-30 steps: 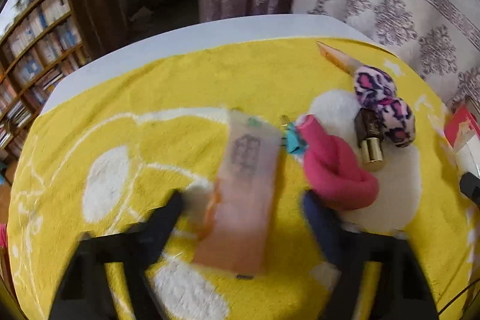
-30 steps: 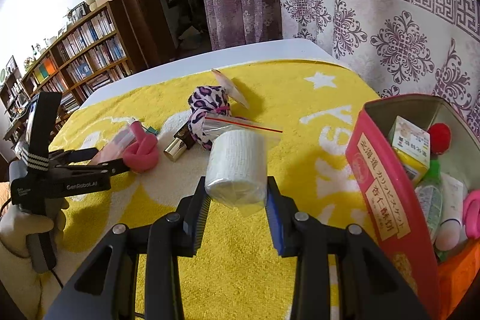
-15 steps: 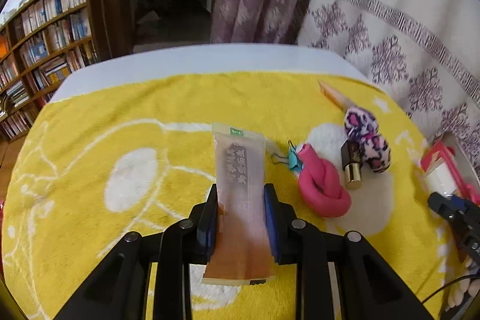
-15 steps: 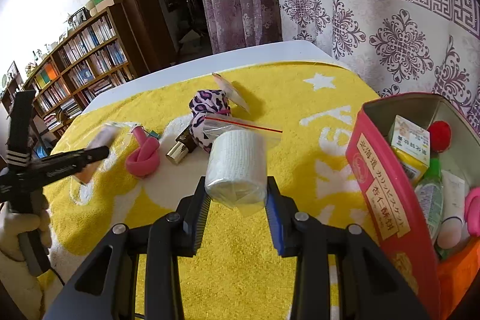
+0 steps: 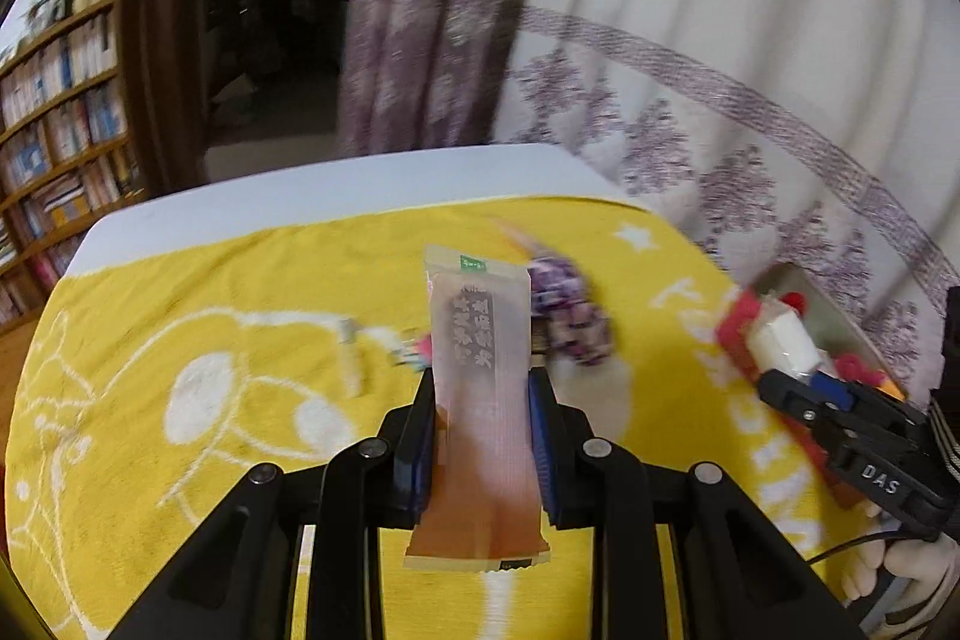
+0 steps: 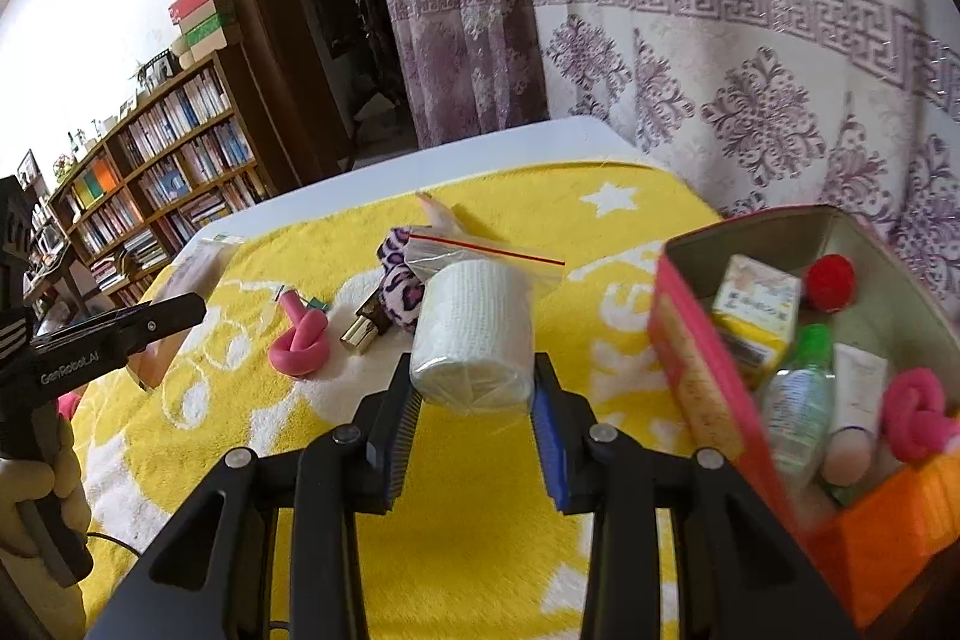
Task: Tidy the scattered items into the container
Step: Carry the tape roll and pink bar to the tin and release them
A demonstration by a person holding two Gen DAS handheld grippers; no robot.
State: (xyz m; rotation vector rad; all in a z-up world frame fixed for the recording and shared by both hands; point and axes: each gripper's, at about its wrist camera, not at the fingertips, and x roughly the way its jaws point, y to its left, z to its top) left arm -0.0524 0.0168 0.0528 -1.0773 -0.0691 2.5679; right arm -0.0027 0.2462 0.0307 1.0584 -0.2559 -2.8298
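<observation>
Both hands are loaded: the left gripper (image 5: 482, 394) has just closed its fingers on the long snack packet (image 5: 480, 376), lifted above the yellow towel (image 6: 492, 520), while the right gripper (image 6: 474, 394) clamps the white bandage roll (image 6: 474, 334) beside the red tin (image 6: 702, 382). The tin holds several items; pink knot (image 6: 300, 340), lipstick (image 6: 362, 325) and leopard scrunchie (image 6: 399, 283) await.
</observation>
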